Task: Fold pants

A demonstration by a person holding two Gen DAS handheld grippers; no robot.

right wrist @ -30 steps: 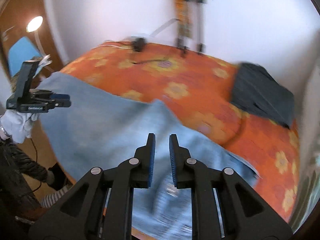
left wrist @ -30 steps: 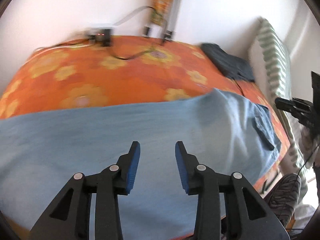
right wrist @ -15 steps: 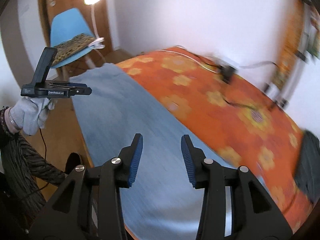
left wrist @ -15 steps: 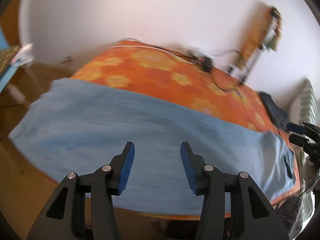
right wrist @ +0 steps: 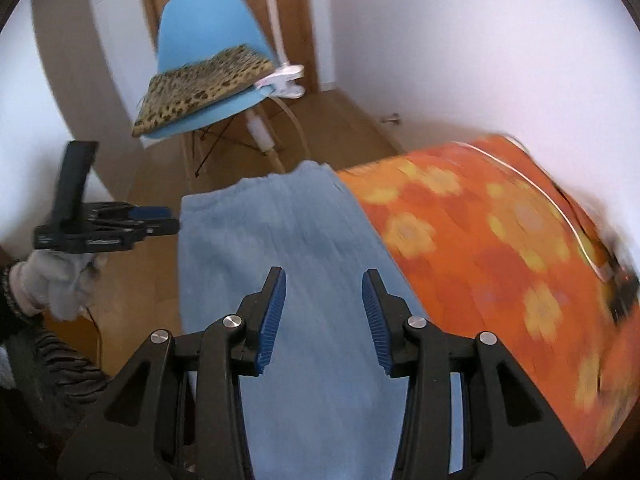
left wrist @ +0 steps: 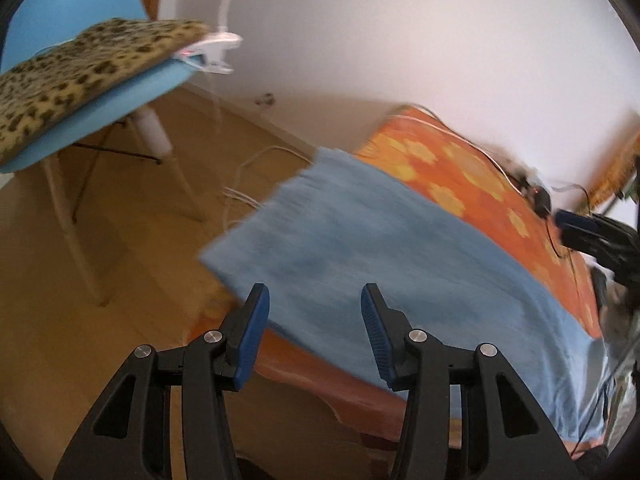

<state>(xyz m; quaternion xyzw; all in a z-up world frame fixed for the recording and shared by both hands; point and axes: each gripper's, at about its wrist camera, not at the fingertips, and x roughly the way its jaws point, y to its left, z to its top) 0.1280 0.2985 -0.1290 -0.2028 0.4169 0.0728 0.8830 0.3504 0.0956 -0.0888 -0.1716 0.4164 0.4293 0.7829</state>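
Observation:
Light blue pants [left wrist: 400,256] lie flat along the near side of the orange flowered bed [left wrist: 460,184]; the cuff end hangs past the bed's left corner over the floor. My left gripper [left wrist: 314,294] hovers open above that cuff end with nothing between its blue pads. My right gripper [right wrist: 325,278] is open too, over the pants [right wrist: 280,232] a little further along, and grips nothing. In the right wrist view the left gripper [right wrist: 164,221] sits at the left, held by a gloved hand [right wrist: 52,284]. The right gripper [left wrist: 564,226] shows at the left wrist view's right edge.
A blue chair [right wrist: 200,40] with a leopard-print cushion [right wrist: 196,84] stands on the wooden floor [left wrist: 80,340] beyond the bed's end; a white clip lamp [right wrist: 284,80] is clamped to it. White cables [left wrist: 248,184] trail on the floor. A black device and wires [left wrist: 540,200] lie on the bed.
Both grippers have swept left along the pants, from the waist and middle toward the cuff end. The right jaws went from nearly shut to open; the left jaws widened a little.

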